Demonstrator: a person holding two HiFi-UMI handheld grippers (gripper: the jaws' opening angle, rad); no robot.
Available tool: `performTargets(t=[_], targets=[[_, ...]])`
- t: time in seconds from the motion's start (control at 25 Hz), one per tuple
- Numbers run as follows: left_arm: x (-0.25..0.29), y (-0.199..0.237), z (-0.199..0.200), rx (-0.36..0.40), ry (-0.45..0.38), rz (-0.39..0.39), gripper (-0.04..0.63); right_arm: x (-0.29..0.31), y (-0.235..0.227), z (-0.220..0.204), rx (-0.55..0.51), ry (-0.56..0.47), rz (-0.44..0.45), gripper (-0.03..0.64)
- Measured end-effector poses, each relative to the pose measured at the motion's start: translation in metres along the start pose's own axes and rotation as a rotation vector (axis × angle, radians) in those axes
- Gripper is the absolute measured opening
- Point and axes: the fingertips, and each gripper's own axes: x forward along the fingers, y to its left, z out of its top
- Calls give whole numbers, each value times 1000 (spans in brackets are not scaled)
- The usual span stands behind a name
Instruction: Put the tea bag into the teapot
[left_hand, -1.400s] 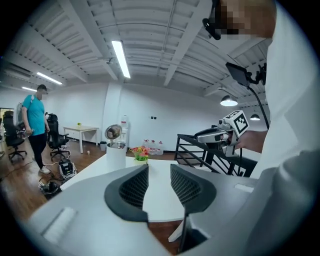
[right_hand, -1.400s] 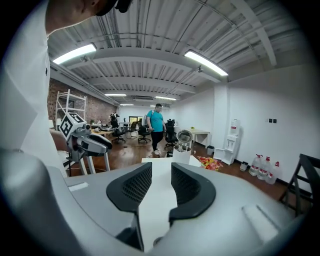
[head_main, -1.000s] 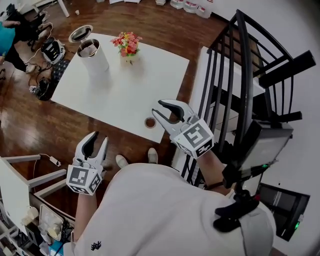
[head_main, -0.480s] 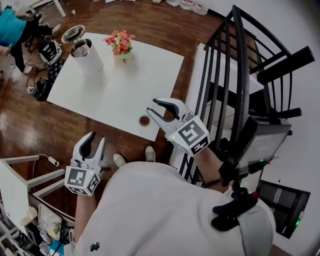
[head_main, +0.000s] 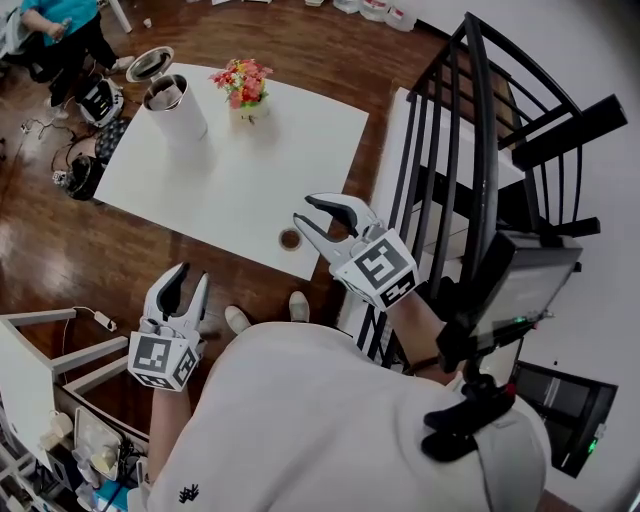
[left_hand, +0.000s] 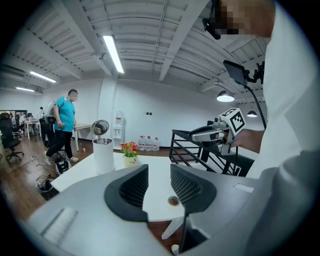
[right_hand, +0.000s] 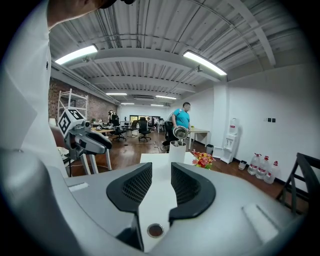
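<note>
A tall white teapot (head_main: 178, 108) with its lid tipped open stands at the far left of the white table (head_main: 250, 170); it also shows in the left gripper view (left_hand: 103, 154) and in the right gripper view (right_hand: 176, 148). A small round brown thing (head_main: 290, 239) lies near the table's front edge; I cannot tell what it is. My right gripper (head_main: 305, 212) hangs open and empty just right of it. My left gripper (head_main: 190, 276) is open and empty over the wooden floor, short of the table. No tea bag is recognisable.
A small pot of flowers (head_main: 244, 84) stands beside the teapot. A black metal railing (head_main: 475, 150) rises close on the right. A person in a teal top (head_main: 62, 22) stands past the table's far left corner, near bags and cables (head_main: 85, 170) on the floor.
The person in teal has walked along the far left corner of the table. Both grippers stay open and have shifted only slightly.
</note>
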Motion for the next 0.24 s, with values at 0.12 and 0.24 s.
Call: performTargets(t=[0.12,0.24], targets=[[-4,5,-2,1,-3,1,127,4,4,1,-4,2,-2,117],[-7,7,-1,-5,-5,0,127,7,9,1,-5,8,-3,117]])
